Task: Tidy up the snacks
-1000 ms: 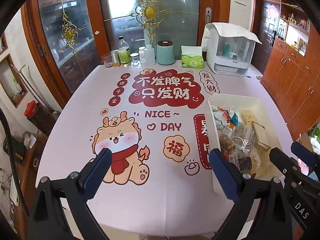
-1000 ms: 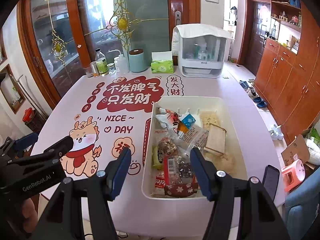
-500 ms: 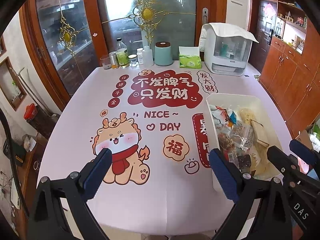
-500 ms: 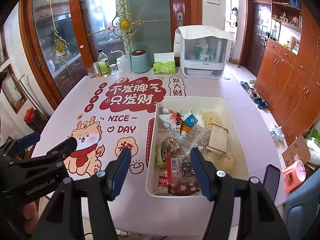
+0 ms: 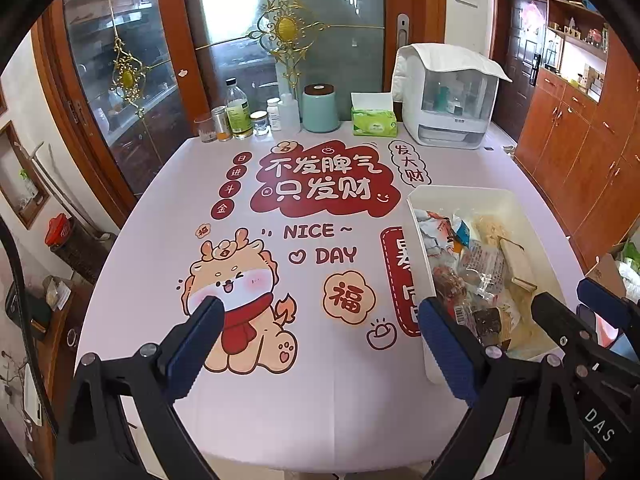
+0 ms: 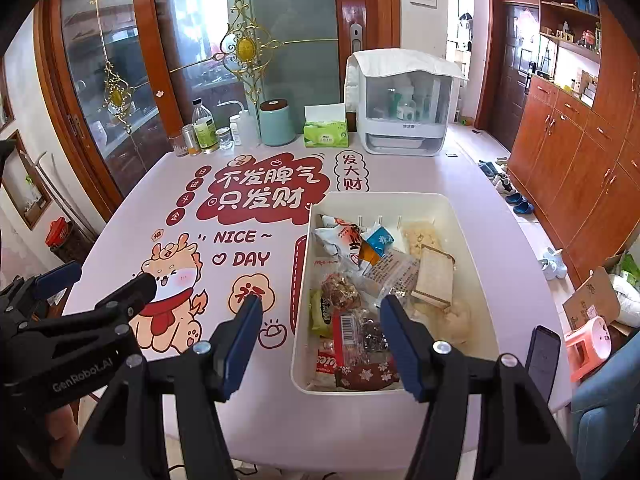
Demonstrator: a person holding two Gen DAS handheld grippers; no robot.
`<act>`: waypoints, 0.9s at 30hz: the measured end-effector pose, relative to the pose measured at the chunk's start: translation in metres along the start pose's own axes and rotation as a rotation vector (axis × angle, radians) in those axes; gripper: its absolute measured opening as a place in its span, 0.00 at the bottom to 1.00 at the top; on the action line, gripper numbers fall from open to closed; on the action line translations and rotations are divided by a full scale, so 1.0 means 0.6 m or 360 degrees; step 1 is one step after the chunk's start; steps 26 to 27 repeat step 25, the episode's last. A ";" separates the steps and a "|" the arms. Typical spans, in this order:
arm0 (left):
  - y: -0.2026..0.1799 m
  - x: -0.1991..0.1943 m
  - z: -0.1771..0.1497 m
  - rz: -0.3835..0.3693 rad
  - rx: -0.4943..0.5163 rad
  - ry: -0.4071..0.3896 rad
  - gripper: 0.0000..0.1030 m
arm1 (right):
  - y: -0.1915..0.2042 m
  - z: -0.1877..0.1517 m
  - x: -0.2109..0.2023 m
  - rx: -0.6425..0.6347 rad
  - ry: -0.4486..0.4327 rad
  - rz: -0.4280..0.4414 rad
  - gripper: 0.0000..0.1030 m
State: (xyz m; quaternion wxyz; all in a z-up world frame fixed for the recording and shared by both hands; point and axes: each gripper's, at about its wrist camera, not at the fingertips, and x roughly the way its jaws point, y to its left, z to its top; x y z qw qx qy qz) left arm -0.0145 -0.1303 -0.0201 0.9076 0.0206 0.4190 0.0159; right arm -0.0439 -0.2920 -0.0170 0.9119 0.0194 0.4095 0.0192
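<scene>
A white plastic bin holds several wrapped snacks on the right side of the table; it also shows in the left wrist view. My right gripper is open and empty, held above the bin's near left corner. My left gripper is open and empty, held above the table's near edge, left of the bin. The left gripper also appears in the right wrist view, and the right gripper in the left wrist view.
The table has a pink printed cover. Along its far edge stand bottles and jars, a teal canister, a green tissue box and a white covered appliance. A dark phone lies at the near right.
Both grippers have drawn back slightly and risen a little, so the table looks farther. Jaws stay open. The snacks have not moved.
</scene>
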 end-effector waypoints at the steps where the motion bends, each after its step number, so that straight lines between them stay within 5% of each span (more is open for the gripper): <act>1: 0.000 0.000 0.001 -0.0002 0.0003 0.0000 0.94 | 0.000 0.000 0.000 0.0001 0.0000 -0.0002 0.60; 27: -0.001 0.006 0.004 -0.0001 0.0019 0.0008 0.94 | -0.001 -0.001 0.011 0.0011 0.0013 0.0012 0.60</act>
